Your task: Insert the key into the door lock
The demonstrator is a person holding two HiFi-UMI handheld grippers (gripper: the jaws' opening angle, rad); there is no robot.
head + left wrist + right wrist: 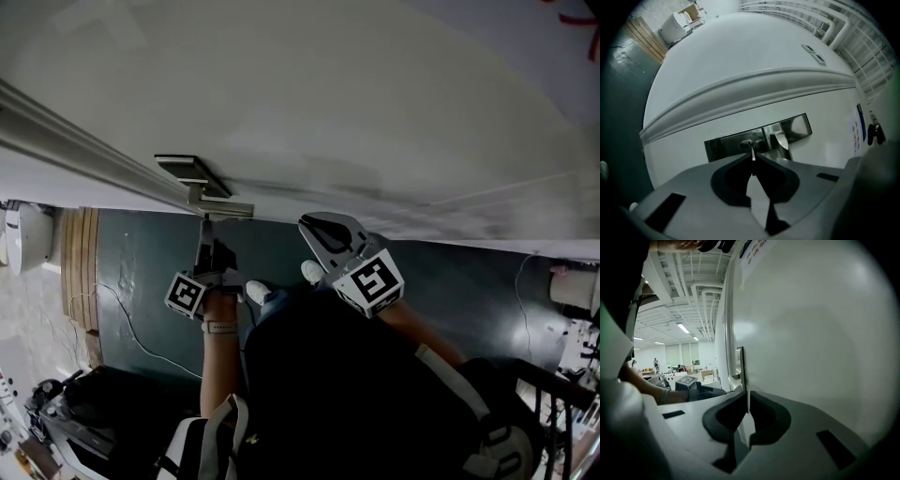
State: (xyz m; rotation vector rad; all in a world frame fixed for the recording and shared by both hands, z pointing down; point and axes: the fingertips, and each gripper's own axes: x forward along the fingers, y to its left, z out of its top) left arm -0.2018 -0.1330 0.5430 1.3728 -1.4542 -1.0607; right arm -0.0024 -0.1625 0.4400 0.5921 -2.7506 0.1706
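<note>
White door (740, 61) above dark floor (450, 281): left gripper (753, 160) pinches key (753, 153) near lock (746, 144), right gripper (746, 401) clenched empty.

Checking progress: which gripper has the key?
The left gripper, shut on the key at the lock; the right gripper holds nothing.

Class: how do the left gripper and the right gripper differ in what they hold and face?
The left gripper is shut on the key; the right gripper is shut on nothing. The left gripper faces the lock plate, key tip near the keyhole; the right gripper faces bare door. Both have jaws together.
</note>
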